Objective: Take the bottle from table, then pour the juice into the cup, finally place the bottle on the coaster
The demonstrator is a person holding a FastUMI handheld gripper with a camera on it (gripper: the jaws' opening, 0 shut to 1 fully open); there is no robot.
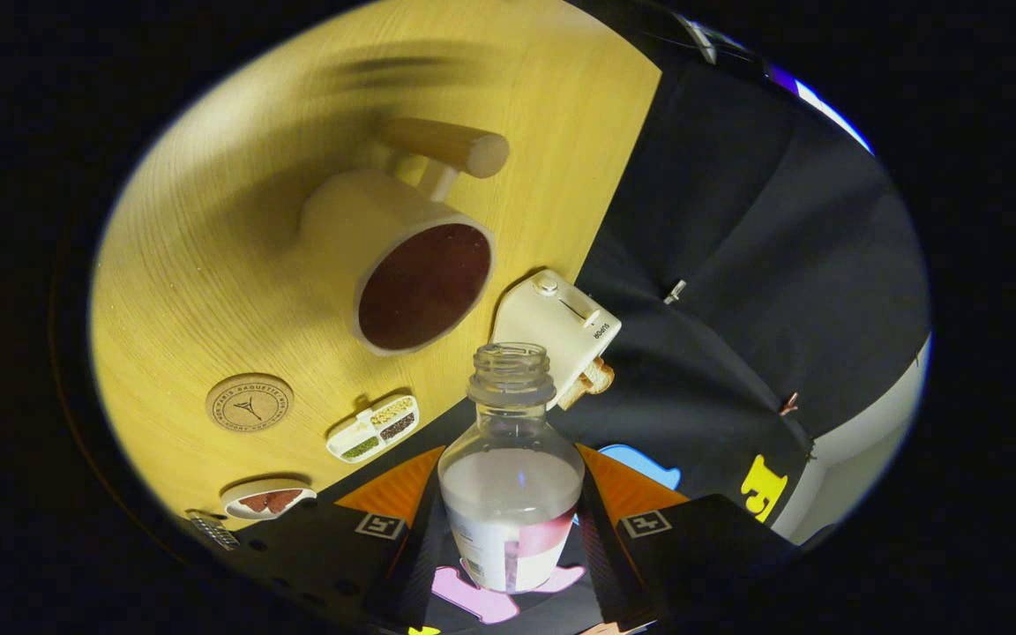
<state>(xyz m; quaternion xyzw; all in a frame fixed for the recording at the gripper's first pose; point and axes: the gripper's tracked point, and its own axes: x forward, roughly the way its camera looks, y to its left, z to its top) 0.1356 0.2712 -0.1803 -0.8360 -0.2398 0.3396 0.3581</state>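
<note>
Gripper [512, 520] pinching the clear plastic bottle [511, 467]: both fingers press on its lower body, one on each side. Bottle uncapped, whitish liquid filling the lower half, pink-and-white label near its base.

View is tilted, so the light wooden table [208, 265] appears slanted. Beyond the bottle's open neck, a cream ceramic cup with a wooden handle [411, 256] stands on the table; dark reddish-brown inside. Cannot tell whether that is liquid or the cup's lining.

Left of the bottle, nearer than the cup, a round cork coaster with a printed emblem [249, 403] lies flat, well apart from the cup.

Between coaster and bottle: a small white divided dish of grains [374, 428]. Just right of the cup, a cream toaster with bread in it [561, 331], at the table's edge.
</note>
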